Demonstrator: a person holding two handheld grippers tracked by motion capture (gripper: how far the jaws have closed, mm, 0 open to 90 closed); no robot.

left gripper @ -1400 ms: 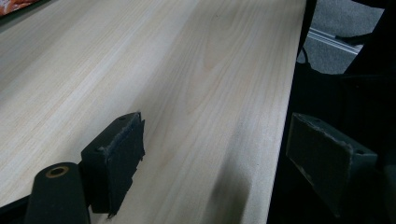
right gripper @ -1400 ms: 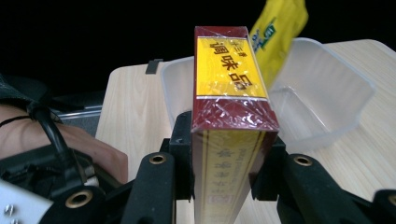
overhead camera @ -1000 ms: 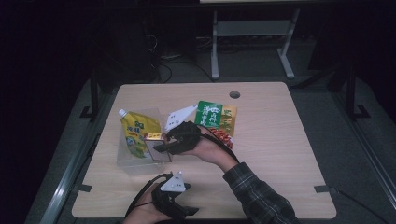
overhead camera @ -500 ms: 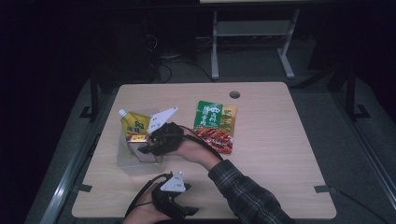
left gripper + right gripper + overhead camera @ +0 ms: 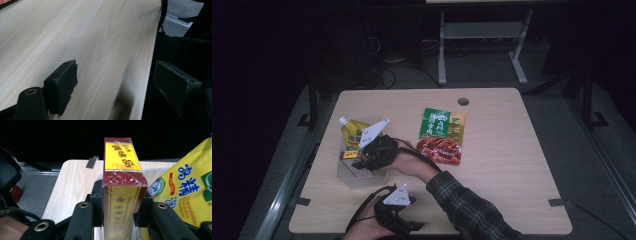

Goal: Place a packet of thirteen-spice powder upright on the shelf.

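Dark surroundings frame a pale wooden table, where a person in a plaid sleeve works with two handheld grippers. Seen from the high view, the right gripper reaches across to the table's left side and hangs over a clear plastic bin, its grey three-cornered plate tilted upward. Its own camera shows the two black jaws pinching a dark red and yellow carton by its long sides, the box standing on edge between the pads with its printed yellow label facing up. Just beside the carton on one side lies a yellow pouch of chicken bouillon, which the high view shows resting partly in the bin, its white cap pointing toward the far left corner. Well apart from the bin, nearer the table's middle, a green and red snack packet lies flat. The left gripper rests near the front edge of the table, close to the person; its own camera shows the jaws spread wide with nothing between them, one pad over the bare wood and the other beyond the table edge.
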